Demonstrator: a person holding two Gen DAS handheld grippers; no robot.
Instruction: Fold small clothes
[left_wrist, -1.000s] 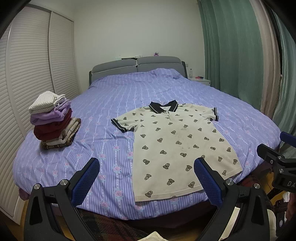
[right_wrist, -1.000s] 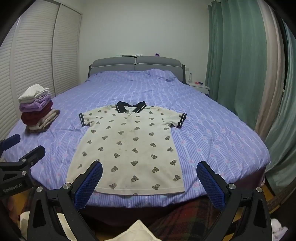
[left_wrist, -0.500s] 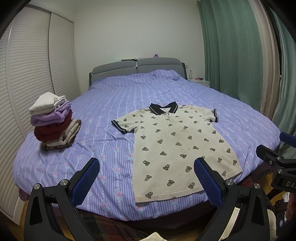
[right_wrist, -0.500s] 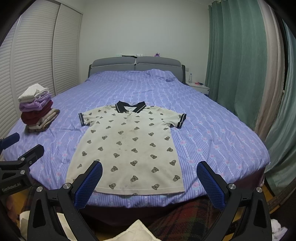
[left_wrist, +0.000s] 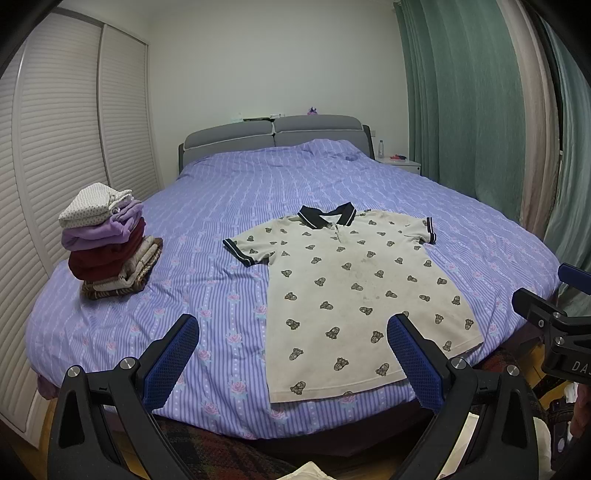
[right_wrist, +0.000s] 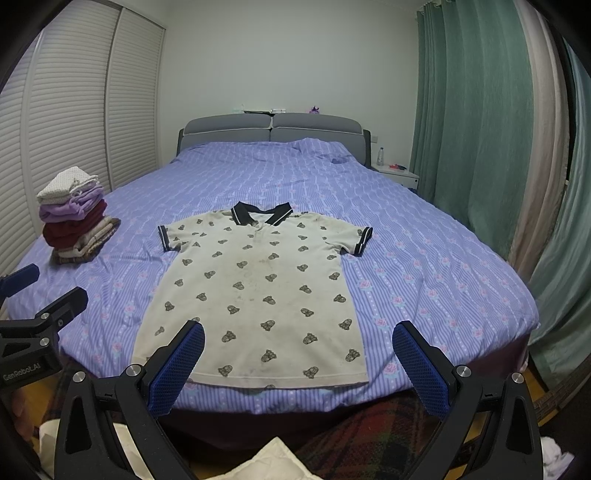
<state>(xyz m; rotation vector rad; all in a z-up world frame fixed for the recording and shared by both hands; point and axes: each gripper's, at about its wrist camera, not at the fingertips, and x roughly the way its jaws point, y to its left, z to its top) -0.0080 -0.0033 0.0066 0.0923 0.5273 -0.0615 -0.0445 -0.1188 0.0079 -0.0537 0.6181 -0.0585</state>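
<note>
Behind right claw (right_wrist: 297, 356), shirt (right_wrist: 255, 291) hem partly hidden.

Honestly barely anything changes: the polo shirt (left_wrist: 354, 291) sits a touch lower in the left view, so the left hand-held gripper (left_wrist: 291, 363) tilts up slightly. Right view looks identical.

Purple-sheeted bed (left_wrist: 303, 192), green curtains (left_wrist: 461, 110), louvered wardrobe (left_wrist: 55, 147)
</note>
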